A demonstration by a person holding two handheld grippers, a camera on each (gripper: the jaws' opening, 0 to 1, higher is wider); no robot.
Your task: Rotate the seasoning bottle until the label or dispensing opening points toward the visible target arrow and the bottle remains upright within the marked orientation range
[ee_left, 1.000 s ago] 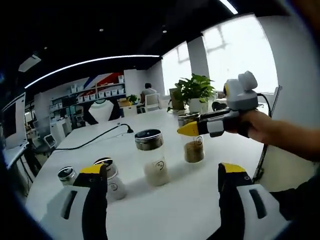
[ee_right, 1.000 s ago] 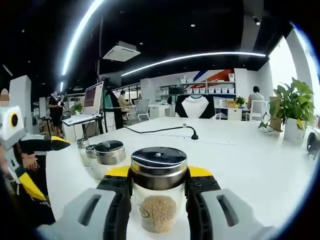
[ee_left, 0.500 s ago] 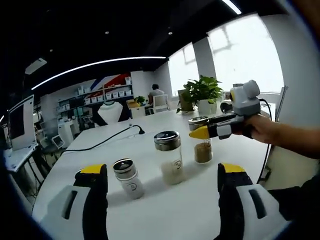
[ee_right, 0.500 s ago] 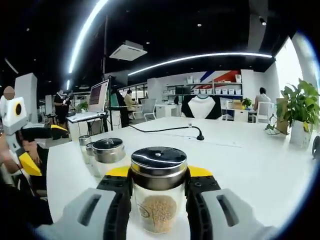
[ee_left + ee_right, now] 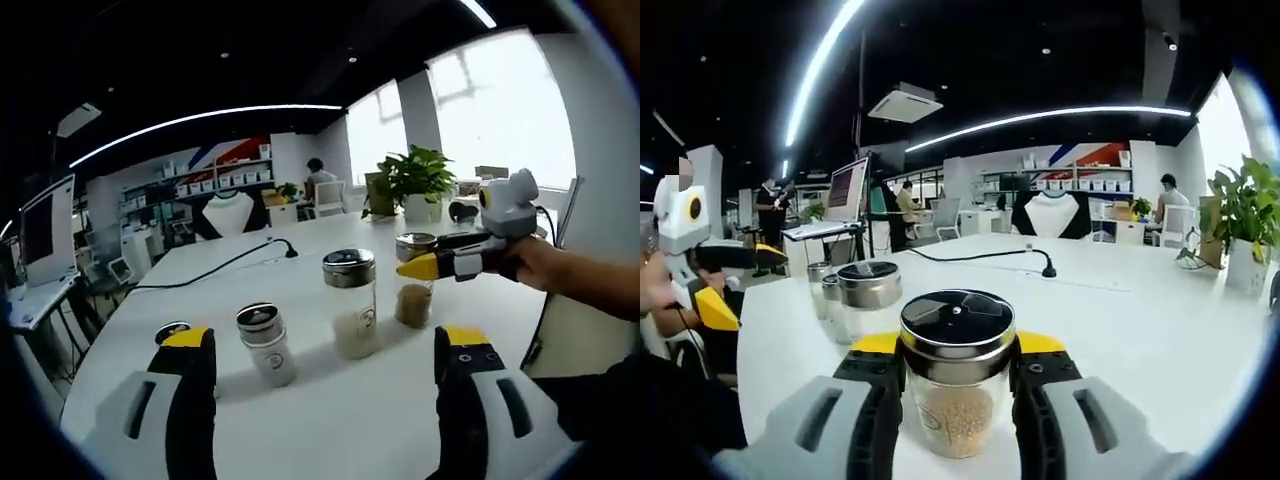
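Observation:
A small glass seasoning bottle (image 5: 957,400) with brown seeds and a steel lid stands upright on the white table (image 5: 1140,330). My right gripper (image 5: 957,345) is shut on it, one jaw on each side. From the left gripper view the same bottle (image 5: 413,295) sits at the right end of a row, with the right gripper (image 5: 432,266) and a hand reaching in from the right. My left gripper (image 5: 325,345) is held open near the table's front edge, short of the row and holding nothing.
The row also holds a tall bottle of white powder (image 5: 352,305), a small bottle (image 5: 265,345) and a lid (image 5: 172,330) behind my left jaw. A black cable (image 5: 240,262) runs across the table. A potted plant (image 5: 415,180) stands at the far end.
The left gripper view has drawn back and swung, so the row sits further right in it. The right gripper stays shut on the seed bottle, whose lid top now shows more.

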